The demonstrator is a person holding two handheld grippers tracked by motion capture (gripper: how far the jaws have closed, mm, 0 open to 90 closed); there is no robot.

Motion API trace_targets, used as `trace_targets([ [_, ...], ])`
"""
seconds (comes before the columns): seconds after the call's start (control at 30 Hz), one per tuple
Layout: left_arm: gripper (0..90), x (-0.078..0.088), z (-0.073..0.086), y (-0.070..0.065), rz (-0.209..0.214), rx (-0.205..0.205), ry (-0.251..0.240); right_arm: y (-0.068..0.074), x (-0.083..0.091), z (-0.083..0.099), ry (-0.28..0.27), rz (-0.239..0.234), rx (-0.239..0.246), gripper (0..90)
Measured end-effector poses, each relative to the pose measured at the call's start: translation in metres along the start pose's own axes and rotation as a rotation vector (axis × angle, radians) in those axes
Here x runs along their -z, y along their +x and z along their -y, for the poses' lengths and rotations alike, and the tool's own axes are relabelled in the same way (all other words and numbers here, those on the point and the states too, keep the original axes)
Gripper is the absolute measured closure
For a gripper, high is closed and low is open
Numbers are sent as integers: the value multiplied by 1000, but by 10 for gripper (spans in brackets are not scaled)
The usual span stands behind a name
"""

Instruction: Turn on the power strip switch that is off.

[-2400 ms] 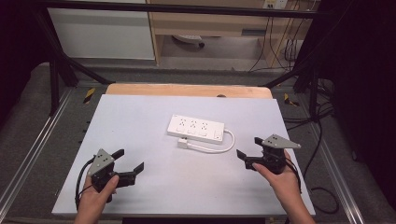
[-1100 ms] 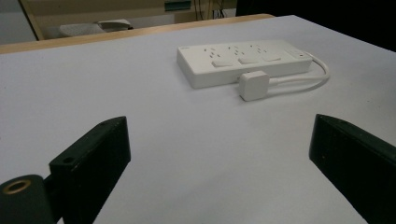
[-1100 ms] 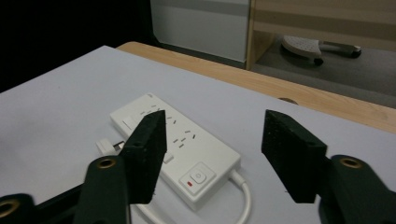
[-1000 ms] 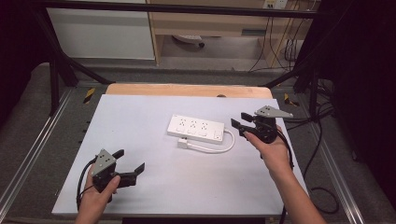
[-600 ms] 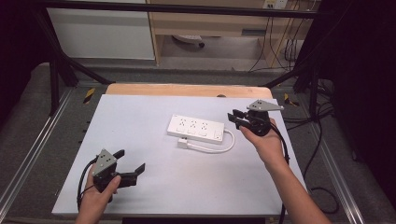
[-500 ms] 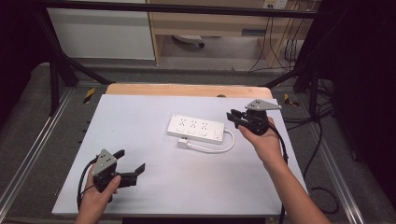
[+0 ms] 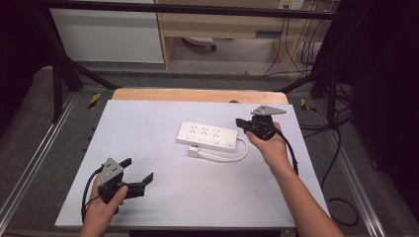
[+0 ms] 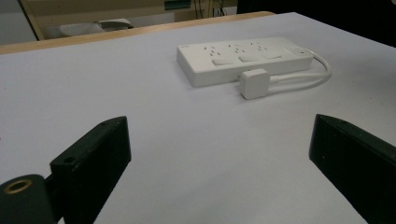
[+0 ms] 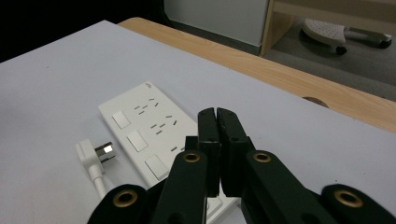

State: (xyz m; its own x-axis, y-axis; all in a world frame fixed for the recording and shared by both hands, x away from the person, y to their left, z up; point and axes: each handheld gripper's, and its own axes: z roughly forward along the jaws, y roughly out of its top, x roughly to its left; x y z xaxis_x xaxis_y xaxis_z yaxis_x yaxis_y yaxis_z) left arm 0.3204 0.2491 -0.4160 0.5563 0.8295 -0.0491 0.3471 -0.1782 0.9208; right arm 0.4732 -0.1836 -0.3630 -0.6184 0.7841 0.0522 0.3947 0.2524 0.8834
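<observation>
White tabletop on wooden board; grey carpet floor; wooden shelving; black frame bar; cables.

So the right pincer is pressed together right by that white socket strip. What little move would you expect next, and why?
Probably a short dip of the right gripper onto the nearest rocker switch of the power strip. Its jaws have just been closing and now meet with nothing between them, forming one blunt tip above the strip's cable end. That suits pressing, not grasping. The left gripper waits open, far from the strip.
</observation>
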Motion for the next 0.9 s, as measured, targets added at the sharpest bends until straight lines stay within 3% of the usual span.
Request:
trace_targets([
  [0.5, 57, 0, 0, 0, -6, -8, 4, 1, -24, 7, 45, -8, -22, 900],
  [0.9, 57, 0, -1, -1, -6, -12, 2, 9, -46, 18, 127, -30, -20, 900],
])
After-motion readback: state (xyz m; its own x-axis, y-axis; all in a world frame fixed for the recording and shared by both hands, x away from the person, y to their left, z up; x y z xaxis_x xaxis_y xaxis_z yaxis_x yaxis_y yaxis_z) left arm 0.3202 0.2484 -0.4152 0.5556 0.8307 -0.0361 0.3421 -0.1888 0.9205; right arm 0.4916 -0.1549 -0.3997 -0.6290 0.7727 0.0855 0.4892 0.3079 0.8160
